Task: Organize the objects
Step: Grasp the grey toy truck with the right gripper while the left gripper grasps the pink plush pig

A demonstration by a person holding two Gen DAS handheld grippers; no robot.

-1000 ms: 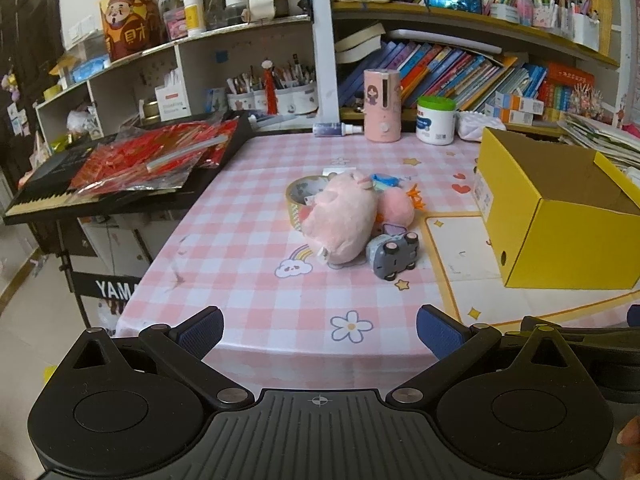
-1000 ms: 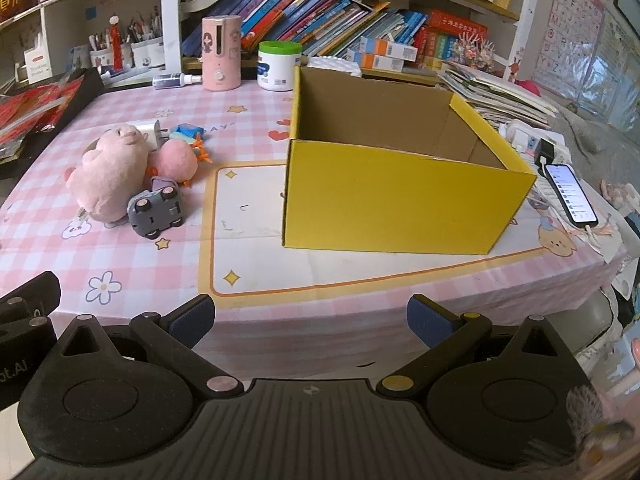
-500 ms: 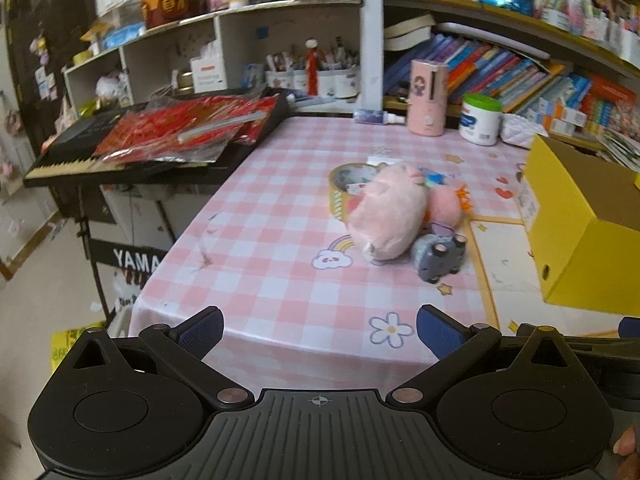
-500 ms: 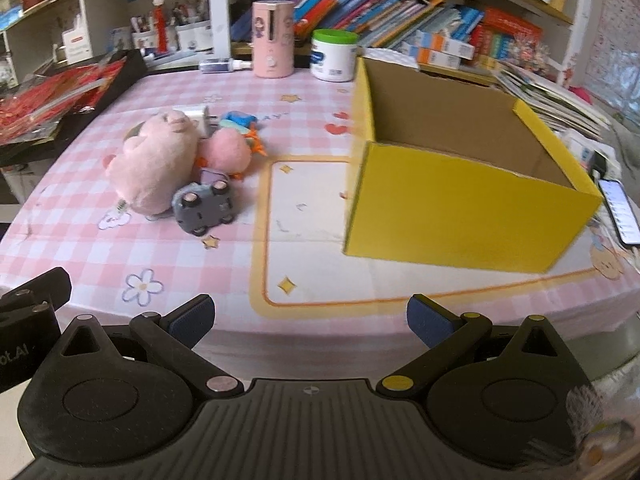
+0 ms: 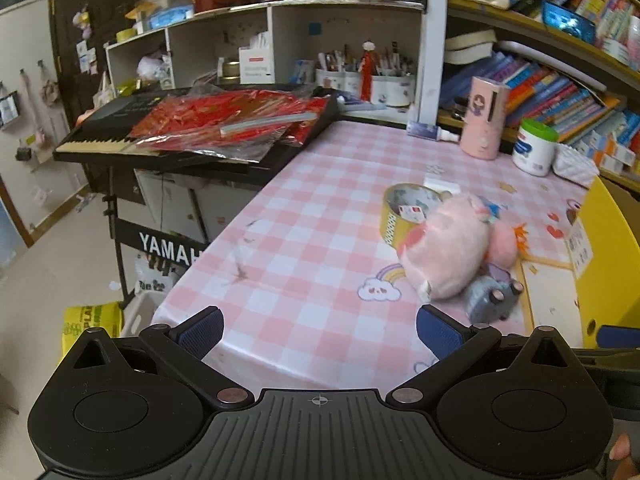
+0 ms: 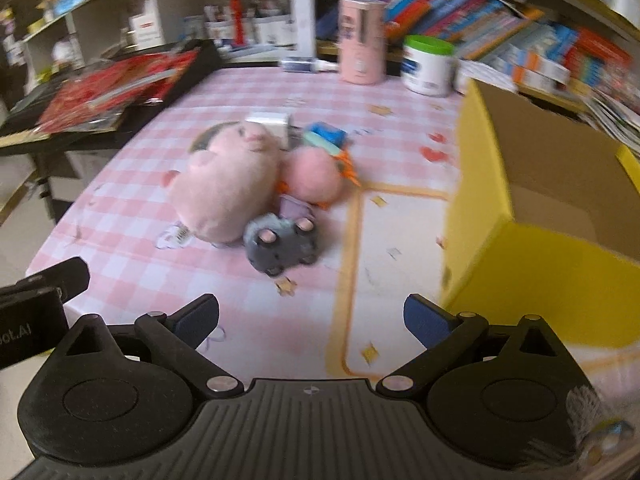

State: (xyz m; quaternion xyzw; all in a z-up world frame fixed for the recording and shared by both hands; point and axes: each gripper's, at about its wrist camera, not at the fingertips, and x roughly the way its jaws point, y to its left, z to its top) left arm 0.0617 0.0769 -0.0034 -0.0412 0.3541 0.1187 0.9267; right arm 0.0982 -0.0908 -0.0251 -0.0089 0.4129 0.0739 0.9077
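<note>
A pink plush pig (image 5: 448,256) (image 6: 228,188) lies on the pink checked table (image 5: 304,248) (image 6: 132,240). A grey toy car (image 5: 490,300) (image 6: 282,246), a pink ball toy (image 6: 316,176), a blue toy (image 6: 326,138), a white block (image 6: 270,122) and a tape roll (image 5: 408,216) crowd around it. An open yellow box (image 5: 608,248) (image 6: 540,248) stands to their right. My left gripper (image 5: 318,330) is open and empty above the table's near edge. My right gripper (image 6: 312,320) is open and empty in front of the car.
A keyboard under red packets (image 5: 224,128) (image 6: 100,92) juts over the table's left side. A pink canister (image 5: 482,120) (image 6: 362,40) and a white jar (image 5: 534,146) (image 6: 428,64) stand at the back, before shelves of books. Floor lies to the left.
Both grippers have swung left and moved closer to the table. The toy pile now sits ahead of the right gripper, and the box has slid to the right of both views.
</note>
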